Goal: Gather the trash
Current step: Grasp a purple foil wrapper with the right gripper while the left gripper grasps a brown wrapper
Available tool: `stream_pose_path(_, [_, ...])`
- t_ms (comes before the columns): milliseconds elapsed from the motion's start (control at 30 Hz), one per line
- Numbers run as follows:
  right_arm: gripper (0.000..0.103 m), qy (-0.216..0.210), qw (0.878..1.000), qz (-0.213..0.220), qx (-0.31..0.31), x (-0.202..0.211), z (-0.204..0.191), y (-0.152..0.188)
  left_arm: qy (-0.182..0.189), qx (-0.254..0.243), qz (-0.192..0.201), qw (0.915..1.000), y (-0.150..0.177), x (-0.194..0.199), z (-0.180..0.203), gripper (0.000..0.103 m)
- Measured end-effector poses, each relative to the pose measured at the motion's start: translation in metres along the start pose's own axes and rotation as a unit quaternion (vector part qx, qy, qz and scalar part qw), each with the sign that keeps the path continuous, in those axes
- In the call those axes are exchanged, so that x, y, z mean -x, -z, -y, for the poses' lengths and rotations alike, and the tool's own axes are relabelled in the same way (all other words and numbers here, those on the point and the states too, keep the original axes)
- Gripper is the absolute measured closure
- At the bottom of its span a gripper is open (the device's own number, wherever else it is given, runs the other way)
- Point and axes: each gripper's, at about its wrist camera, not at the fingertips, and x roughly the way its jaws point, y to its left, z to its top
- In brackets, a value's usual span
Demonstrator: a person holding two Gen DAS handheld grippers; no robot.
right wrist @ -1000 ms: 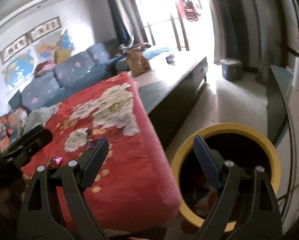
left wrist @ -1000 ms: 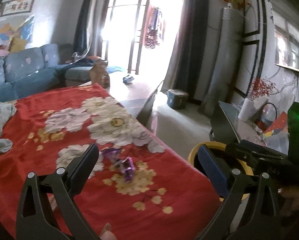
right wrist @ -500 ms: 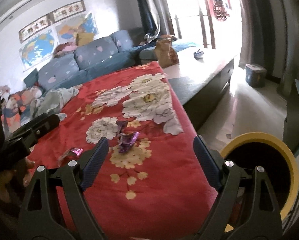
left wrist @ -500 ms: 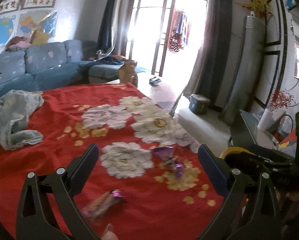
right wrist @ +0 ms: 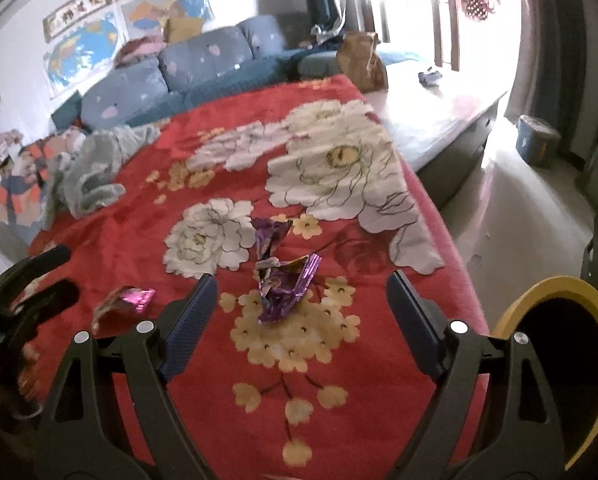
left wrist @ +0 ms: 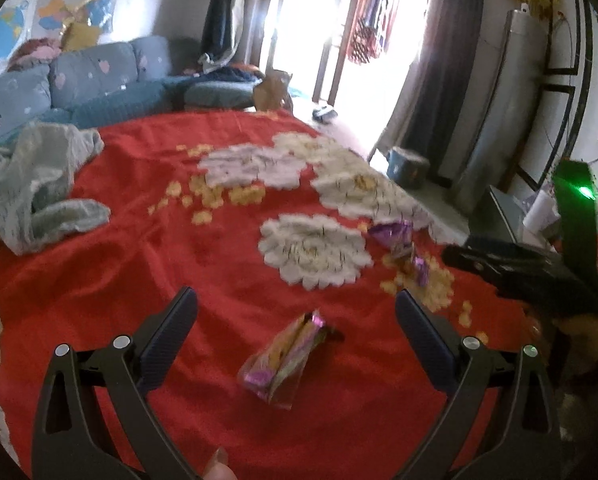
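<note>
Jaws of the left gripper (left wrist: 296,322) stand wide apart with nothing clamped; a crumpled wrapper with pink and yellow print (left wrist: 287,360) lies on the red flowered blanket (left wrist: 147,264) between and just below the fingertips, untouched. The right gripper (right wrist: 301,304) is likewise spread wide and empty, its tips framing a twisted purple foil wrapper (right wrist: 285,290) that lies on the blanket's yellow blossoms. Just beyond that one lies another purple wrapper (right wrist: 270,236), beside a white flower. The pink-ended wrapper appears at the left of the right wrist view, near the other tool's dark fingers. A yellow-rimmed bin (right wrist: 555,296) stands off the blanket's edge at lower right. A grey crumpled cloth (left wrist: 39,184) rests on the far left of the blanket, with a blue sofa (right wrist: 187,68) behind
</note>
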Motion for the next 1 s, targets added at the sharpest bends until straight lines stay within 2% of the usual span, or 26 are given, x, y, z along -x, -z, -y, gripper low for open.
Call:
stream_pose_path(67, [0.025,0.004,1.0,-0.014,0.003,-0.015,-0.002,-0.001,0.003,-0.005,-0.01,0.9999,0.005,-0.003,-0.001,0.008])
stream_pose_path(167, [0.032,0.002,0.999,-0.034,-0.008,-0.033,-0.002,-0.002,0.009,-0.014,-0.025,0.9995,0.012,-0.008,-0.001,0.01])
stream_pose_path(233, [0.037,-0.001,0.999,-0.044,-0.019,-0.043,-0.001,-0.002,0.008,-0.017,-0.037,0.9991,0.016,-0.013,-0.001,0.021])
stream_pose_path(300, [0.053,-0.007,0.998,-0.052,-0.027,-0.049,-0.001,-0.001,0.009,-0.015,-0.049,0.9987,0.019,-0.018,-0.002,0.023])
stream_pose_path(333, [0.057,-0.004,0.998,-0.055,-0.027,-0.052,-0.002,0.0,0.011,-0.01,-0.057,0.9983,0.022,-0.021,-0.003,0.025])
stream_pose_path(367, [0.067,-0.003,0.998,-0.054,-0.026,-0.052,-0.002,0.0,0.012,-0.007,-0.061,0.998,0.023,-0.022,-0.005,0.026])
stream_pose_path(400, [0.071,-0.006,0.998,-0.052,-0.022,-0.051,-0.004,0.001,0.013,-0.002,-0.067,0.9977,0.025,-0.025,-0.006,0.031])
stream_pose_path(667, [0.076,-0.012,0.999,-0.031,-0.008,-0.034,-0.007,0.002,0.008,0.009,-0.087,0.9962,0.031,-0.031,-0.01,0.063])
stream_pose_path(700, [0.076,-0.012,1.0,-0.029,-0.005,-0.031,-0.008,0.002,0.008,0.009,-0.087,0.9961,0.031,-0.031,-0.01,0.071])
stream_pose_path(767, [0.076,-0.011,1.0,-0.021,0.003,-0.024,-0.009,0.002,0.013,0.013,-0.088,0.9959,0.031,-0.03,-0.009,0.075])
stream_pose_path(833, [0.076,-0.011,1.0,-0.014,0.005,-0.017,-0.01,0.003,0.017,0.016,-0.088,0.9959,0.03,-0.029,-0.007,0.088])
stream_pose_path(1000, [0.076,-0.013,1.0,0.002,0.006,0.001,-0.005,0.002,0.033,0.006,-0.077,0.9965,0.023,-0.023,0.008,0.091])
